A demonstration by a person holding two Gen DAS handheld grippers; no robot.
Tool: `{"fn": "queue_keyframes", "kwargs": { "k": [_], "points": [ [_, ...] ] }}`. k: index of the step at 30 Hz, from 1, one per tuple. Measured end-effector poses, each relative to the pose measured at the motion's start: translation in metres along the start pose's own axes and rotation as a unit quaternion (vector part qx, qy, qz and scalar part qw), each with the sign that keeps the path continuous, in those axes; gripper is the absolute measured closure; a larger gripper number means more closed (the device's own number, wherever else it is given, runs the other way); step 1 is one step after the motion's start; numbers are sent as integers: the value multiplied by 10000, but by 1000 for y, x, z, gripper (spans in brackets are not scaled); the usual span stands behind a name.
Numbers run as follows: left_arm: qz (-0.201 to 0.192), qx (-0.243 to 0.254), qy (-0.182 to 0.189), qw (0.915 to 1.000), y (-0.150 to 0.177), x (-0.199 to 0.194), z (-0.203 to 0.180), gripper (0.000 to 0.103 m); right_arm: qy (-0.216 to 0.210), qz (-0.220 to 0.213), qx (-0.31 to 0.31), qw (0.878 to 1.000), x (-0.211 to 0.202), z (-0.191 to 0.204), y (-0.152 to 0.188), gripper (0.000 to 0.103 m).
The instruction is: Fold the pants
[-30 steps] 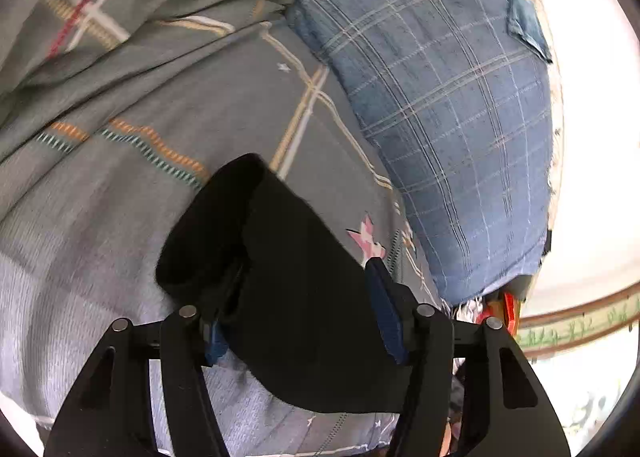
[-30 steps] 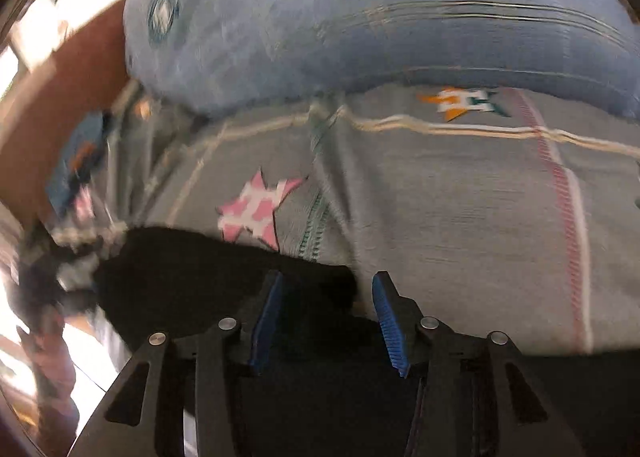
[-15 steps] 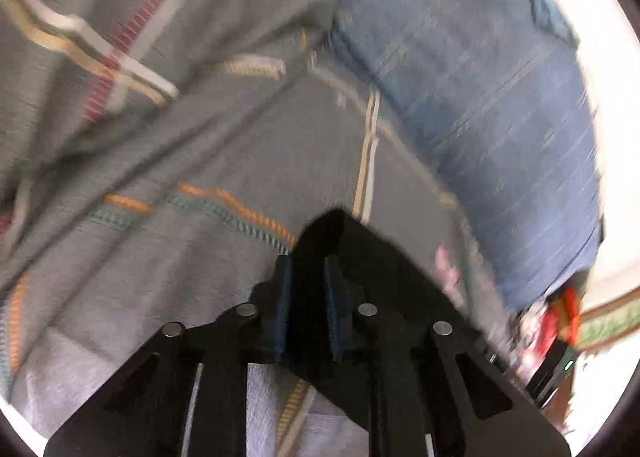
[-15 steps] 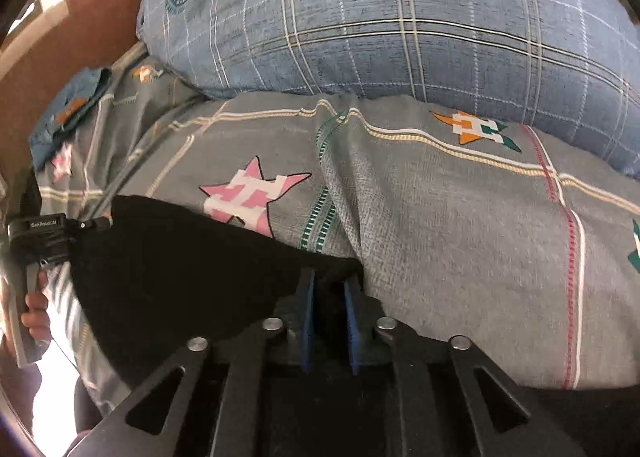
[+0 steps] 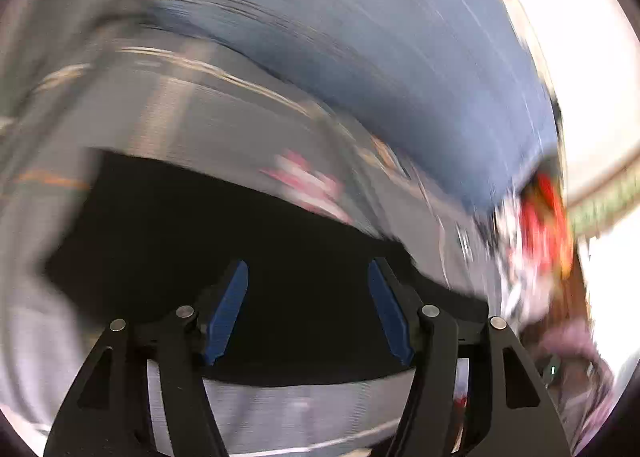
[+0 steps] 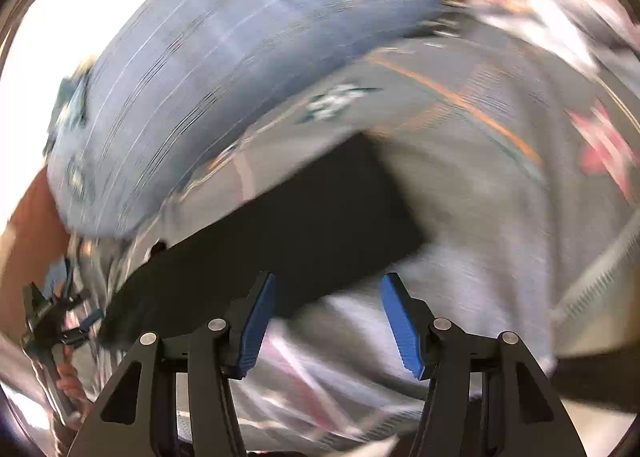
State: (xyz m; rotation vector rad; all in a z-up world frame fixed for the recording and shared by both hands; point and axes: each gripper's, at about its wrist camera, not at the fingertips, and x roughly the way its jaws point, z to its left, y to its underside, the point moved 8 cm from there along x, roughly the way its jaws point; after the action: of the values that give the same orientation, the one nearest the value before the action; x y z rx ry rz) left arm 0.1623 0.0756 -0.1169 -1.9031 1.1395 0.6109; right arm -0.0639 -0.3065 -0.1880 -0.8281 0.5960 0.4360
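Note:
The black pants (image 5: 224, 241) lie as a flat folded band on the grey patterned bedspread (image 5: 224, 117). In the right wrist view the pants (image 6: 304, 225) stretch from lower left to a squared end at centre right. My left gripper (image 5: 308, 277) is open above the pants, blue pads apart, holding nothing. My right gripper (image 6: 328, 289) is open over the near edge of the pants, empty. Both views are motion-blurred.
A large blue plaid pillow (image 5: 400, 57) lies beyond the pants; it also shows in the right wrist view (image 6: 224, 69). The left hand-held gripper (image 6: 48, 329) appears at the lower left of the right wrist view. Red and white clutter (image 5: 540, 217) sits at the bed's right edge.
Both grippers were shut on the pants half a second ago; now both are open and the pants lie on the bed. Both cameras are moving fast, pulling back.

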Motion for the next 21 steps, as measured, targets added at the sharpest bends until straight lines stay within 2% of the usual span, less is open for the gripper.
{"fn": "queue_keyframes", "kwargs": {
  "k": [3,5,7,10,13,17,21],
  "points": [
    [566,721,96,9957,11,42,-70,41,-240,-111,365,9990,2,-18,-2,45],
    [966,1084,208,9892,22,70,-119,41,-429,-212,477,9977,8,-21,-6,45],
    [1310,1260,317,9828,30,92,-157,41,-557,-214,595,9964,18,-23,-11,45],
    [1820,1521,378,9707,44,129,-214,41,-975,-275,899,9908,31,-21,-17,45],
    [2284,1811,360,9559,62,162,-262,41,-1287,-376,1031,9856,31,-19,-20,45],
    [2786,2118,354,9361,77,204,-312,41,-1554,-486,1250,9787,28,-26,-8,47],
    [3490,2367,226,9064,99,246,-336,41,-1567,-564,1039,9805,24,-23,3,47]
  ]
}}
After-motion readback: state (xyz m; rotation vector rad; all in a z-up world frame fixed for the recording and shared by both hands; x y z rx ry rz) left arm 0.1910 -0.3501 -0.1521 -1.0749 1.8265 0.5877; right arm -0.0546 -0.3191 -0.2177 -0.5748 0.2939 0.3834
